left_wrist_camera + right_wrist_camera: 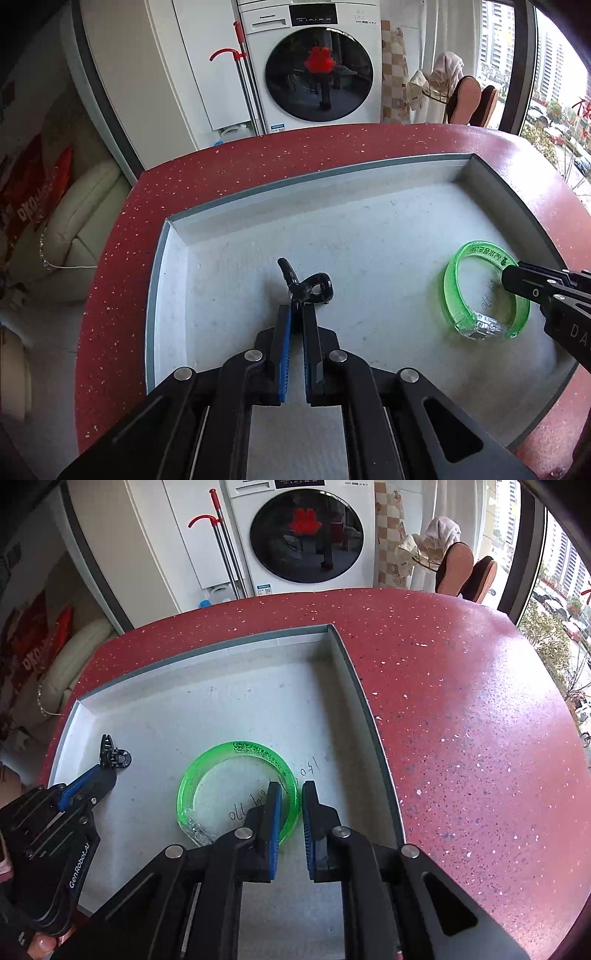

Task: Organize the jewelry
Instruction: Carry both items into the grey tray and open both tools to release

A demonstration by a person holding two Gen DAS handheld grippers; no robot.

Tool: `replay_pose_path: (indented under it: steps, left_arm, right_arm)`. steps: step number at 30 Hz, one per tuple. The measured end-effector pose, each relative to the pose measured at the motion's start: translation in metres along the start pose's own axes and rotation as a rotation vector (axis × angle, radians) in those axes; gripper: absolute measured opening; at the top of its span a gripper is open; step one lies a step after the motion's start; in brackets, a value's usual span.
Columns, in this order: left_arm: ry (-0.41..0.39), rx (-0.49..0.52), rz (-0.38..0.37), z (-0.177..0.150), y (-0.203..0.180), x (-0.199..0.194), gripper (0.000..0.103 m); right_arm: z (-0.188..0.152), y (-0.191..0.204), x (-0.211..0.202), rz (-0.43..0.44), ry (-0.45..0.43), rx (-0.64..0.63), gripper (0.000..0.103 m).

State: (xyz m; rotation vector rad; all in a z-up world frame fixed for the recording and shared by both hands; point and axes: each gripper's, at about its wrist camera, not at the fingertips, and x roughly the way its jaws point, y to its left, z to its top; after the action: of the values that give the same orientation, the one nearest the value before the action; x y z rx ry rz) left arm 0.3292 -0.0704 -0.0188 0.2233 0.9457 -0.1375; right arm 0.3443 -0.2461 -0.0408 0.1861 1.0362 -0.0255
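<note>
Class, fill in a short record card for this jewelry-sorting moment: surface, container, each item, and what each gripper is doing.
surface: red speckled table
container: shallow white tray on the table
item 1: green bangle, lying flat in the tray
item 2: small black hair clip, in the tray
left gripper: jaws shut on the black hair clip
right gripper: jaws straddle the bangle's rim, a gap showing
background: washing machine

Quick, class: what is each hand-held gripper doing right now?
Left hand-held gripper: shut on the black hair clip.
Right hand-held gripper: open, astride the green bangle.
</note>
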Motion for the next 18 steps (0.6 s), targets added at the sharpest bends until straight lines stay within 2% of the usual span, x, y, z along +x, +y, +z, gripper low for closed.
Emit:
replay_pose_path:
  steps: [1,2,7,11,13,18]
  left_arm:
    - [0.002,0.005,0.008,0.000,-0.001,-0.001,0.023]
    - [0.005,0.004,0.012,0.000,-0.001,-0.001,0.023]
    - [0.011,-0.027,-0.033,-0.001,0.003,-0.006,0.023]
    - [-0.016,-0.030,-0.030,0.000,0.004,-0.011,0.023]
    - [-0.024,-0.030,-0.027,0.000,0.004,-0.013,0.023]
    - [-0.042,-0.034,-0.053,-0.001,0.004,-0.019,0.024]
  right_arm:
    - [0.002,0.000,-0.001,0.002,-0.002,0.008,0.042]
    - [0.002,-0.001,-0.004,0.009,-0.011,0.018,0.050]
    - [0.002,-0.006,-0.032,0.094,-0.056,0.069,0.051]
    - [-0.005,-0.010,-0.058,0.134,-0.106,0.089,0.060]
    - [-0.010,-0.013,-0.068,0.152,-0.113,0.105,0.063]
    - [-0.026,-0.021,-0.080,0.179,-0.108,0.134,0.064]
